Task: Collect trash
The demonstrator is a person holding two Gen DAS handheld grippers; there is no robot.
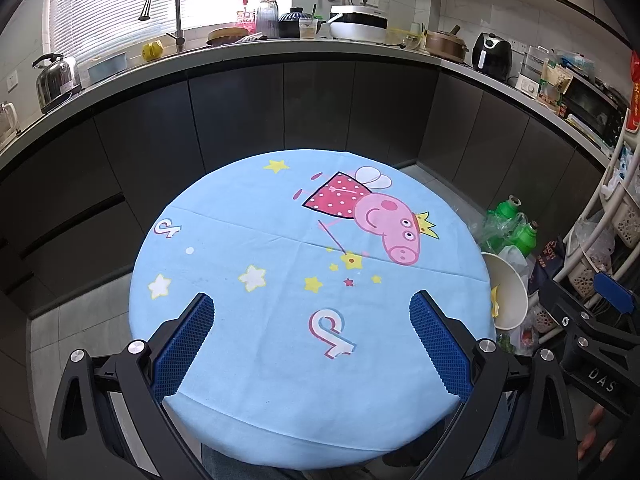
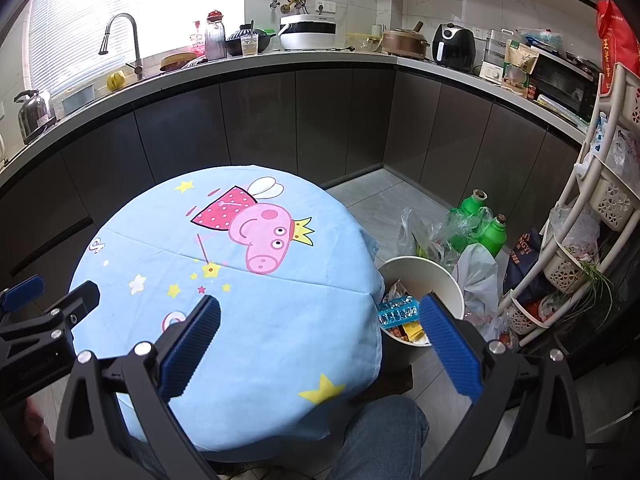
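Right tool (image 2: pixel 320 326) spread wide, white bin (image 2: pixel 448 280) holding crumpled wrappers (image 2: pixel 404 320)

bare tablecloth (image 1: pixel 280 248), bin (image 2: pixel 448 280) beside table

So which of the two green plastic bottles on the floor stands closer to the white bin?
The shorter-looking green plastic bottle on the right, nearer the white round bin; the other green bottle stands behind it, farther back.

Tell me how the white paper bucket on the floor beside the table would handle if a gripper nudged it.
The white paper bucket looks thin-walled, so it would probably flex under the jaws. It seems light and holds only some wrappers, so a push would likely slide or tip it. Its tapered shape may add to the tipping risk.
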